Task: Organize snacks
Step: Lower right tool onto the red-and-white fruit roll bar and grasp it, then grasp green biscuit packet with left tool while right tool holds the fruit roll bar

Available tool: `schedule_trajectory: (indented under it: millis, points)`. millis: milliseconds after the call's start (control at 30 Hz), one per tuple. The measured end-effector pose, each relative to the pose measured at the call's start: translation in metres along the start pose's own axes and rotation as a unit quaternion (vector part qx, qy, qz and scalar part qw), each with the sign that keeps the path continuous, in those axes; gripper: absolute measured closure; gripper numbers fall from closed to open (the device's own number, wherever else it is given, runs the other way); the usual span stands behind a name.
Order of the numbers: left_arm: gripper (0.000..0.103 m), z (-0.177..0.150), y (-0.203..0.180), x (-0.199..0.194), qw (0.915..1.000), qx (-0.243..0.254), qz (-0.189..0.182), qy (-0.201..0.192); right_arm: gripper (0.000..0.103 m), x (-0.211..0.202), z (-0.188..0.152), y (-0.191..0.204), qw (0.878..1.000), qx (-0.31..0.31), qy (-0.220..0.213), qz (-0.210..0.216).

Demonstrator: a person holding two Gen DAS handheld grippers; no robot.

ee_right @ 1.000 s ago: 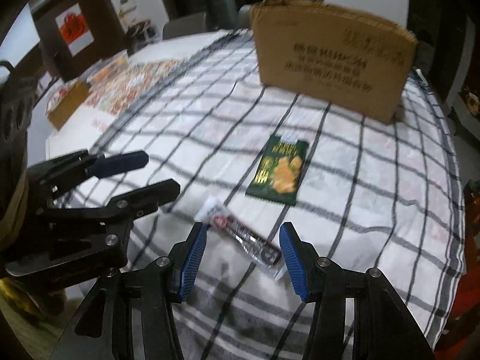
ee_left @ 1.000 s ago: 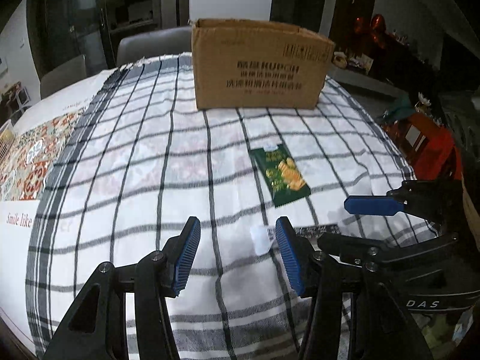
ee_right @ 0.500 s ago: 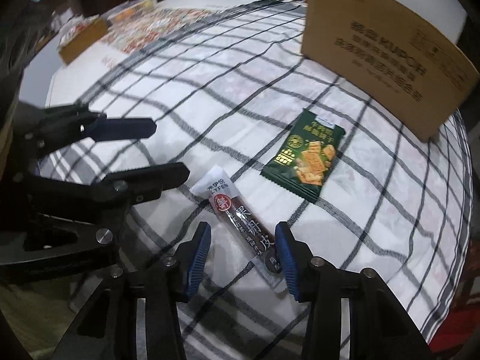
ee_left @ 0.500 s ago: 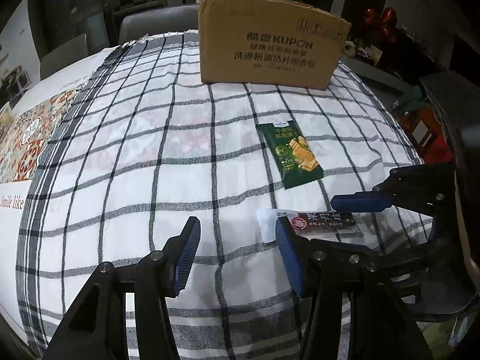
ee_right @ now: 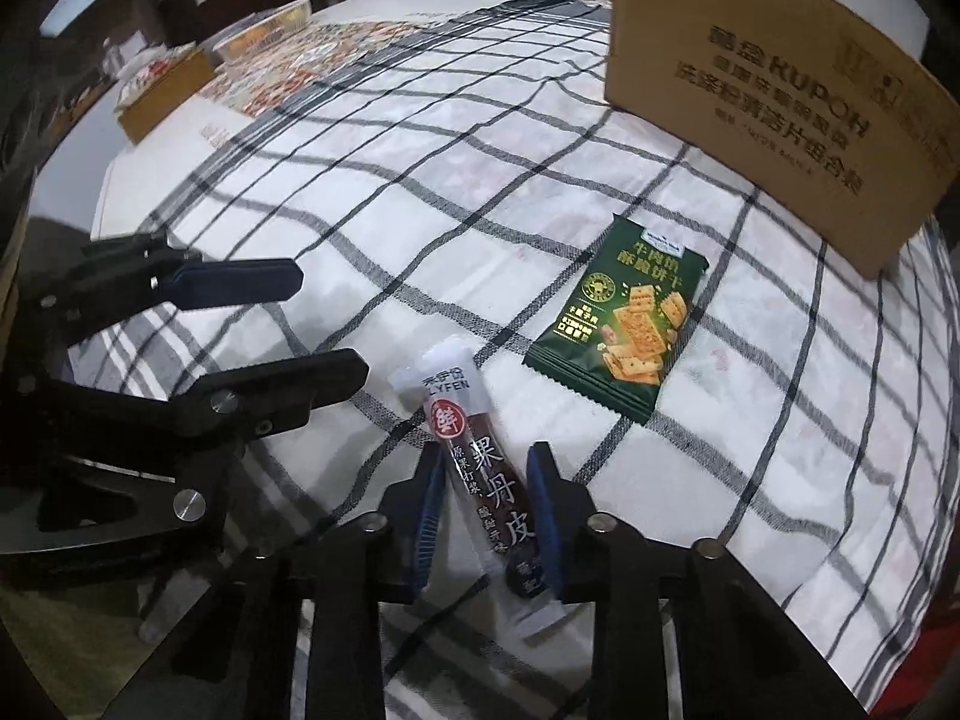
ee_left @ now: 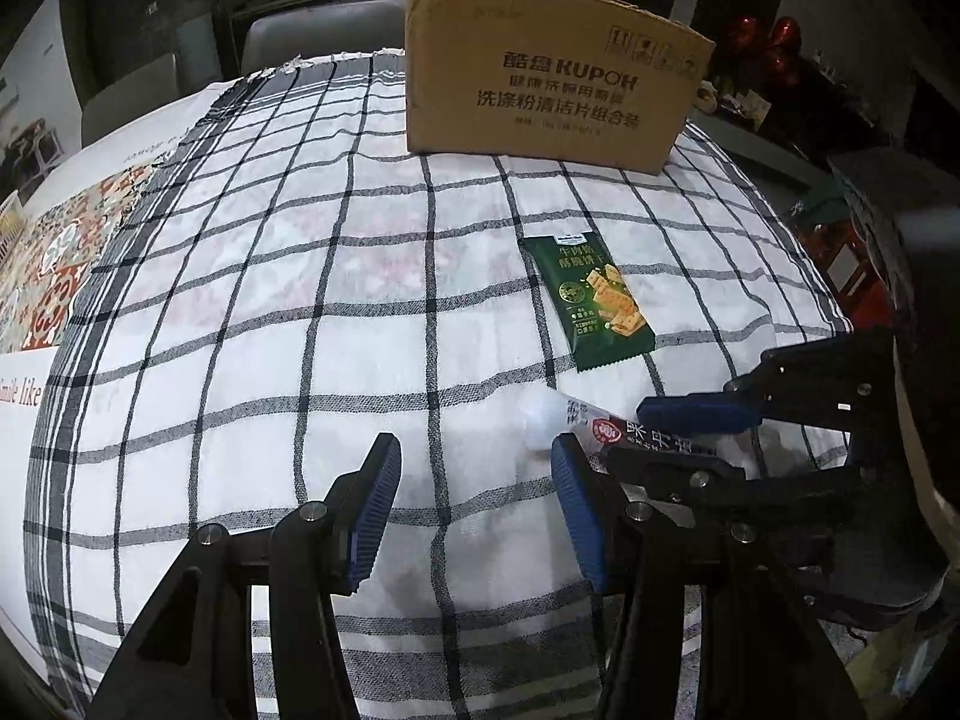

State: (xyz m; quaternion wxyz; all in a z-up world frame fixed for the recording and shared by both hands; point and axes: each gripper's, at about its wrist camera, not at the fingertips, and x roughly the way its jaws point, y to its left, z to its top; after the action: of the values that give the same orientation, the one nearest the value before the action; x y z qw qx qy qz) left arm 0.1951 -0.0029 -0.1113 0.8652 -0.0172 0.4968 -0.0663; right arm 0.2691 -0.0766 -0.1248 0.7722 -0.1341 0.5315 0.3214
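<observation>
A long fruit-leather snack stick (ee_right: pixel 480 456) with a dark red and white wrapper lies on the checked cloth between the fingers of my right gripper (ee_right: pixel 489 462), whose blue pads have closed in against its sides. It also shows in the left wrist view (ee_left: pixel 606 429). A green cracker packet (ee_right: pixel 630 312) lies flat beyond it, also in the left wrist view (ee_left: pixel 591 291). A brown cardboard box (ee_left: pixel 552 102) stands upright at the far side of the table, and the right wrist view (ee_right: pixel 780 90) shows it too. My left gripper (ee_left: pixel 474 480) is open and empty over bare cloth, left of the stick.
The black-and-white checked cloth (ee_left: pixel 300 300) covers the round table. A patterned mat (ee_left: pixel 54 264) lies at the left edge. A small cardboard box (ee_right: pixel 162 96) and a food tray (ee_right: pixel 264 36) sit far left. Chairs (ee_left: pixel 312 42) stand behind the table.
My right gripper has moved forward and down over the snack stick and its jaws have narrowed onto it. The left gripper has edged forward and stays open.
</observation>
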Motion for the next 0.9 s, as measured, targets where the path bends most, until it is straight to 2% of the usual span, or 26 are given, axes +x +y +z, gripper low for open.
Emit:
schedule_trajectory:
  millis: [267, 467, 633, 900]
  points:
    - [0.052, 0.002, -0.002, -0.005, 0.9999, 0.003, -0.002, -0.01, 0.081, -0.014, -0.005, -0.004, 0.999, 0.034, -0.031, 0.011]
    - [0.052, 0.012, -0.007, -0.008, 0.9997, 0.008, -0.014, -0.02, 0.081, -0.034, -0.006, -0.016, 0.993, 0.09, -0.071, 0.001]
    - [0.052, 0.026, -0.015, -0.01, 0.9991, 0.019, -0.026, -0.028, 0.081, -0.048, -0.007, -0.031, 0.985, 0.139, -0.104, -0.02]
    - [0.052, 0.053, -0.035, 0.006, 0.9972, 0.032, -0.065, -0.021, 0.081, -0.065, -0.012, -0.065, 0.963, 0.223, -0.148, -0.038]
